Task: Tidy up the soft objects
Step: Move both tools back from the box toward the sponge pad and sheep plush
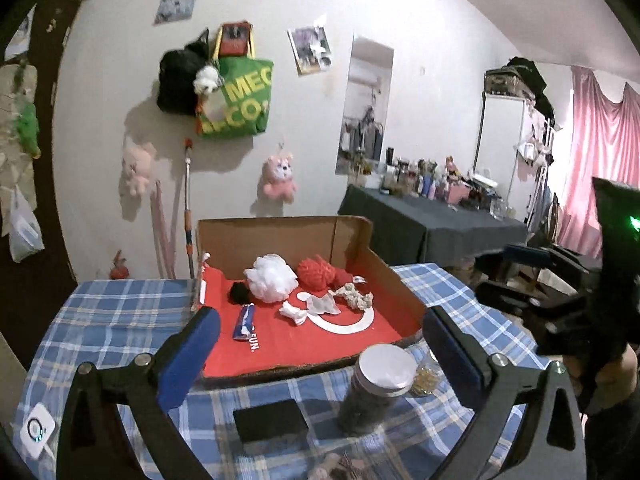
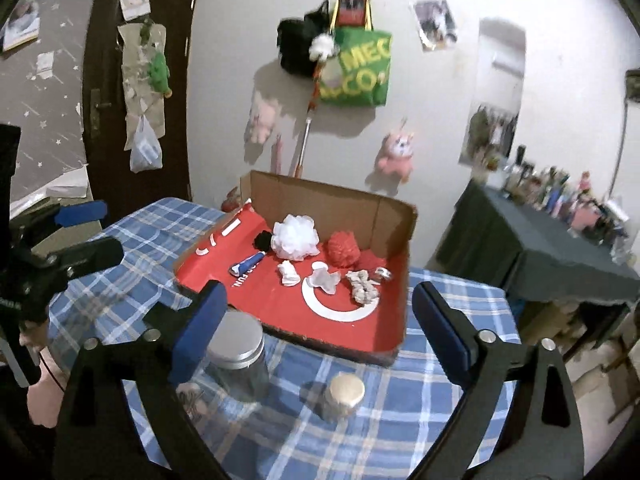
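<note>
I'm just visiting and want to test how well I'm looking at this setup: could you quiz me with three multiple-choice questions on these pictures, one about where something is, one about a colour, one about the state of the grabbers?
1. Where is the white mesh puff?
A. On the checked tablecloth
B. Inside the cardboard box
C. On top of the big jar

2. What colour is the box lining?
A. Red
B. Green
C. Yellow

3. How do the two grippers stand?
A. Both shut on toys
B. One holds the jar
C. Both open and holding nothing

Answers:
1. B: the puff lies within the walls of the cardboard box, next to the red knitted ball.
2. A: the floor of the box is red with white lettering.
3. C: the left gripper and the right gripper each show wide-spread blue pads with nothing between them; the metal-lidded jar stands free on the table.
</note>
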`<state>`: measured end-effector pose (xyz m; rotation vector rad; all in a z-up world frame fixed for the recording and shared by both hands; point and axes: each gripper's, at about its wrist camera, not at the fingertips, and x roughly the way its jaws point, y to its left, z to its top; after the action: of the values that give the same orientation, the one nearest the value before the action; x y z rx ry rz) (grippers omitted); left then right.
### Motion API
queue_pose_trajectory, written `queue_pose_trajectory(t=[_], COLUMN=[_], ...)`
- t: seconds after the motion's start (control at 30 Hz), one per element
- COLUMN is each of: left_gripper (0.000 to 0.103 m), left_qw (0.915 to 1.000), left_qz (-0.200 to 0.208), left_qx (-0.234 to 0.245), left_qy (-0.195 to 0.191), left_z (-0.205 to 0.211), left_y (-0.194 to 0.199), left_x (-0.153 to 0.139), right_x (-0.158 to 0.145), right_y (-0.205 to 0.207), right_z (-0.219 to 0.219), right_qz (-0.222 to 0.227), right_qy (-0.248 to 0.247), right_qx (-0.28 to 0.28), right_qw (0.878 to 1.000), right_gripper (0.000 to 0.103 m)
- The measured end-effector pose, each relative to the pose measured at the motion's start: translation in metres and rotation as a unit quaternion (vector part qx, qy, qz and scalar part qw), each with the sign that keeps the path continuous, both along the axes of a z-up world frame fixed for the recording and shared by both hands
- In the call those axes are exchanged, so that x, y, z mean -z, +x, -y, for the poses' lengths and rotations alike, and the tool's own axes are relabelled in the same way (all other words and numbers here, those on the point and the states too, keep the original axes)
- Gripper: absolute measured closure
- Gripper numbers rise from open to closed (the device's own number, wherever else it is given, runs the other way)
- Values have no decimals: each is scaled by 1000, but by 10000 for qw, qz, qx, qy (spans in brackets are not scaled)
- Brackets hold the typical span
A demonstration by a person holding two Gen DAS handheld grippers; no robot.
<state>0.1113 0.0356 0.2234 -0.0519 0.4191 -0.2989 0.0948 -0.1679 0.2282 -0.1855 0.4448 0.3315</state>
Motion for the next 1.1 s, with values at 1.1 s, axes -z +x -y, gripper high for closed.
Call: queue_pose_trajectory(t=[1.1], left_gripper=[0], left_qw=[9858], left_qz=[-1638], left_qx=[-371], left_qy=[61], left_z=[8], left_y=[-52], left_x=[187], right_x=[175], right_y=[-42], right_z=[-1], right_qz=[-1146], right_qy=[649], right_qx=[418], right_qw=[9904], right_gripper=[7])
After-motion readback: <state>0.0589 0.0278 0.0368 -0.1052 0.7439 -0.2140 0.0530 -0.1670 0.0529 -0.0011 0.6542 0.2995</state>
